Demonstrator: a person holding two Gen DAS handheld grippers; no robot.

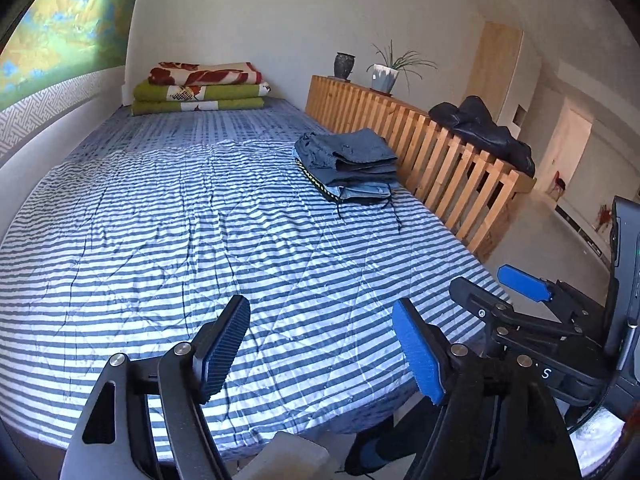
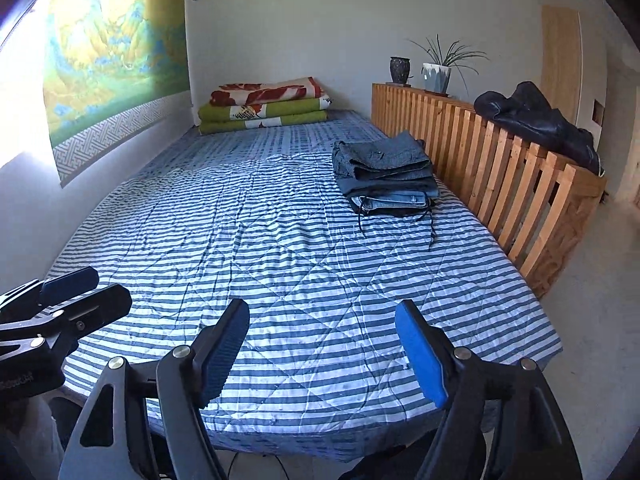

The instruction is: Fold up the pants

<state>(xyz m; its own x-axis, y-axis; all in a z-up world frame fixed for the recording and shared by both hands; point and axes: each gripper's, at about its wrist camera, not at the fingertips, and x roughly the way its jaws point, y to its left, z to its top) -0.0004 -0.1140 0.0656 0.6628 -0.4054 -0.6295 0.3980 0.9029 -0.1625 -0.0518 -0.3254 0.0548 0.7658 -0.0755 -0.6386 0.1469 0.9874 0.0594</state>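
Note:
A stack of folded pants [image 1: 350, 166] [image 2: 386, 178], grey and blue denim with loose drawstrings, lies on the striped bed [image 1: 200, 240] [image 2: 260, 248] at its right side, beside the wooden slat rail. My left gripper [image 1: 320, 340] hovers open over the bed's near edge, nothing between its blue pads. My right gripper [image 2: 322, 340] is open and empty too, well short of the stack. In the left wrist view the right gripper [image 1: 500, 284] shows at the right; in the right wrist view the left gripper [image 2: 76, 296] shows at the left.
Folded blankets [image 1: 200, 90] [image 2: 262, 110] sit at the bed's far end. A wooden slat rail [image 1: 420, 148] [image 2: 480, 160] borders the right side, with a dark jacket [image 1: 484, 130] [image 2: 540, 124] and two plant pots [image 1: 384, 76] on it. A wall hanging [image 2: 116, 56] covers the left wall.

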